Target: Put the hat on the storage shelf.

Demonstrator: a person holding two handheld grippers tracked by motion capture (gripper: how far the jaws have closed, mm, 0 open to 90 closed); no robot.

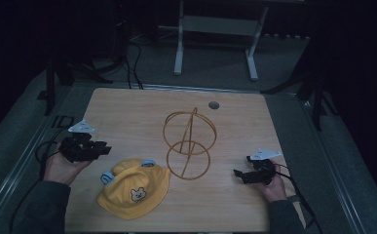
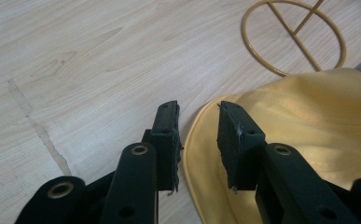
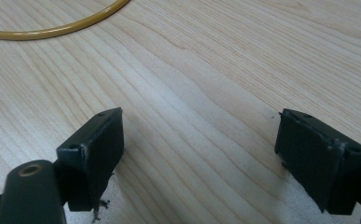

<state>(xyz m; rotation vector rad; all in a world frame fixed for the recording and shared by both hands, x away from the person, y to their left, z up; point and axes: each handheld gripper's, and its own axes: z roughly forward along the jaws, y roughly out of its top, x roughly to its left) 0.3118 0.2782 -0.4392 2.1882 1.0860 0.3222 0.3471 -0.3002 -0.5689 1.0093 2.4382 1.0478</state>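
A yellow child's hat (image 1: 135, 190) with a bear face and blue ears lies flat near the table's front edge. Behind it stands a gold wire stand (image 1: 190, 144), two rings joined by a rod. My left gripper (image 1: 105, 148) hovers left of the hat, pointing at it. In the left gripper view the jaws (image 2: 197, 116) stand a little apart, with the hat's brim (image 2: 308, 130) lying beyond the gap and nothing pressed between the pads. The stand's base ring (image 2: 294, 37) lies farther off. My right gripper (image 1: 237, 173) sits right of the stand, open wide (image 3: 199, 140) over bare wood, near an arc of the ring (image 3: 52, 31).
The wooden table (image 1: 127, 112) has a round grey grommet (image 1: 214, 105) near its far edge. Cables trail from both grippers off the table's sides. A white-legged frame (image 1: 179, 48) stands on the floor beyond the table, in a dark room.
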